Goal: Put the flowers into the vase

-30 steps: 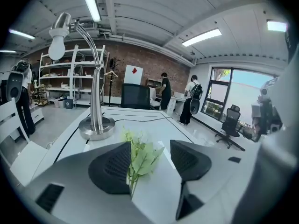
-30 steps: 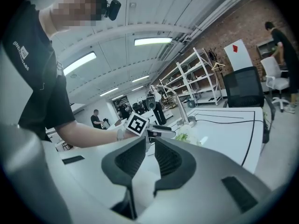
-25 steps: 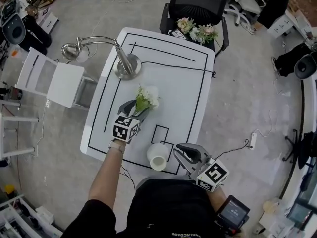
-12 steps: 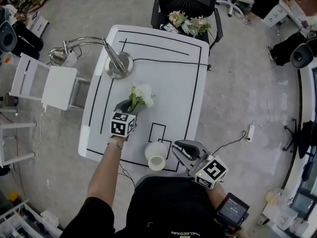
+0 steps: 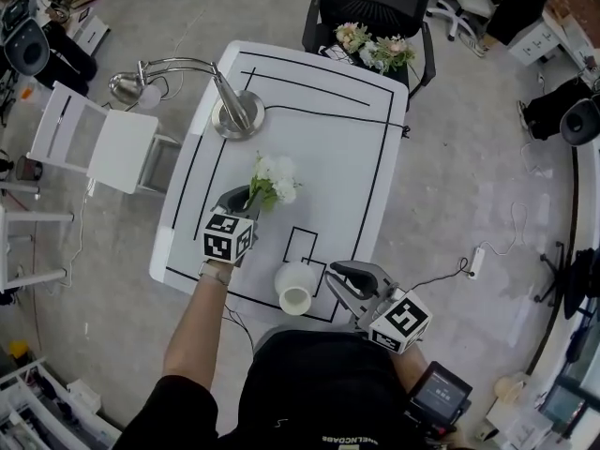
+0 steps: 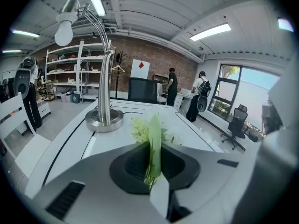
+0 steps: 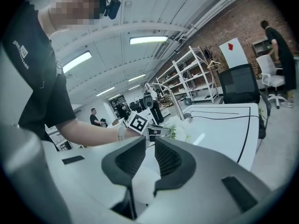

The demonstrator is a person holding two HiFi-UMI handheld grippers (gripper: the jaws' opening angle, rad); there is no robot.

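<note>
A small bunch of white flowers (image 5: pixel 274 178) with green leaves lies on the white table (image 5: pixel 347 157), its stem toward me. My left gripper (image 5: pixel 242 199) is at the stem end and its jaws are closing. In the left gripper view the green stem (image 6: pixel 153 148) stands pinched between the two pads. A white vase (image 5: pixel 296 292) stands upright near the table's front edge, mouth up. My right gripper (image 5: pixel 343 283) hovers just right of the vase with its jaws shut and nothing between them. In the right gripper view the vase (image 7: pixel 141 183) shows as a white shape below the jaws.
A silver desk lamp (image 5: pixel 236 118) stands at the table's far left, its head (image 5: pixel 131 87) hanging over the left edge. More flowers (image 5: pixel 375 51) lie on a black chair beyond the far end. A white chair (image 5: pixel 103 153) stands left of the table. Black tape lines mark the tabletop.
The left gripper's jaws have closed from wide open onto the flower stem. The right gripper has stayed beside the vase.
</note>
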